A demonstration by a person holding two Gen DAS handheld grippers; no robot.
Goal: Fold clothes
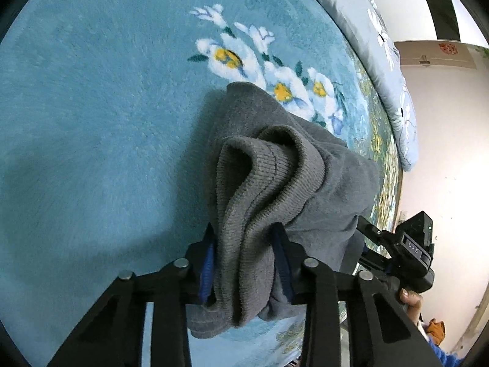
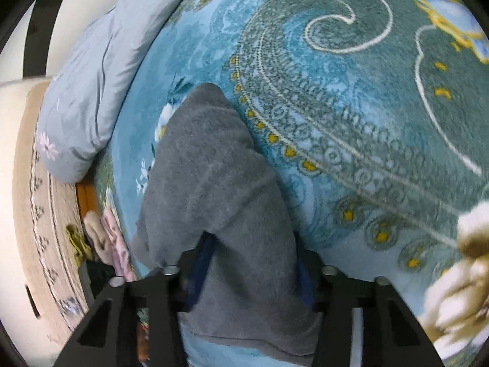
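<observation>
A grey knit sweater [image 1: 275, 177] hangs bunched over a blue flowered blanket [image 1: 91, 107]. My left gripper [image 1: 244, 244] is shut on its ribbed hem, which folds up between the blue-padded fingers. In the right wrist view the same grey sweater [image 2: 214, 183] drapes over my right gripper [image 2: 250, 250], which is shut on a fold of it. The right gripper also shows at the right of the left wrist view [image 1: 406, 250], held by a hand.
A pale blue quilt [image 2: 91, 76] lies rolled along the blanket's edge, also seen in the left wrist view [image 1: 394, 91]. A beige rug [image 2: 39, 214] and several small clothes [image 2: 101, 238] lie beside the bed. White-and-tan blanket flowers [image 2: 464, 275] sit at right.
</observation>
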